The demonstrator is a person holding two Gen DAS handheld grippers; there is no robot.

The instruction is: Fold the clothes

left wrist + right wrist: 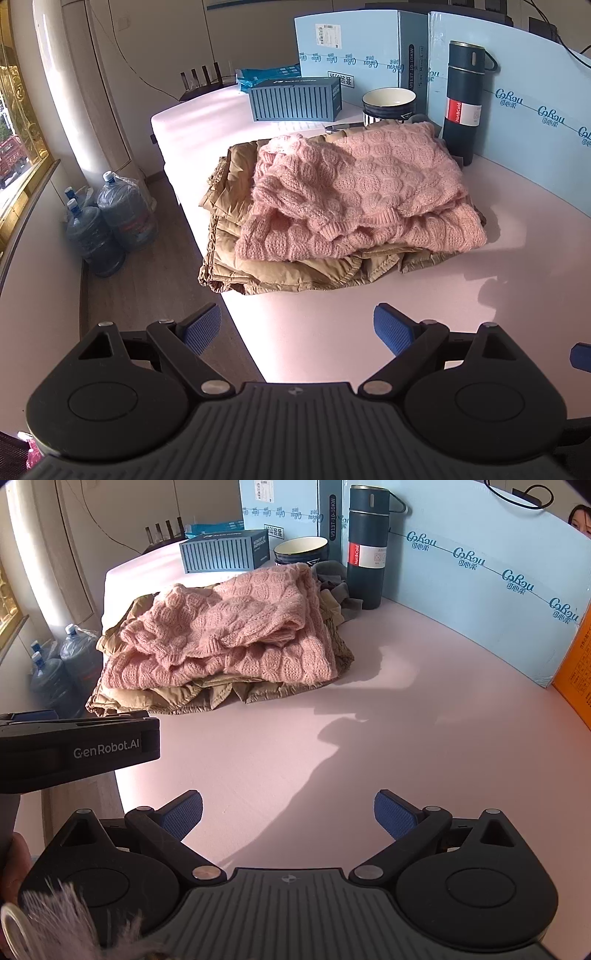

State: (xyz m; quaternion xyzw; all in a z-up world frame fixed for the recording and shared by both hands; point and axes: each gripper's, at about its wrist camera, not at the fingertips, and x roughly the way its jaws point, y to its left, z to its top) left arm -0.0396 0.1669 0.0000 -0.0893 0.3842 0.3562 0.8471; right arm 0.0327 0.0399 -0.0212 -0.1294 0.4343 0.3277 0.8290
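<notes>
Left gripper [297,330]: jaws spread wide, holding nothing, over table [332,332] edge | right gripper [288,814]: jaws wide apart, nothing held, above bare tabletop | pink knit sweater [354,192]: folded atop tan quilted garment [266,262], mid-table | thermos [463,103], mug [388,101]: just behind pile.

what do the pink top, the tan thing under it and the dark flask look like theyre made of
Pink sweater: chunky knit, likely wool or acrylic; raised cable loops, ribbed hem, fuzzy matte surface.
Tan garment: thin woven shell, probably quilted nylon or polyester; stitched channels, crinkly folds, faint sheen.
Flask: looks like coated metal, smooth matte dark finish, with a glossy red and white label band.
</notes>
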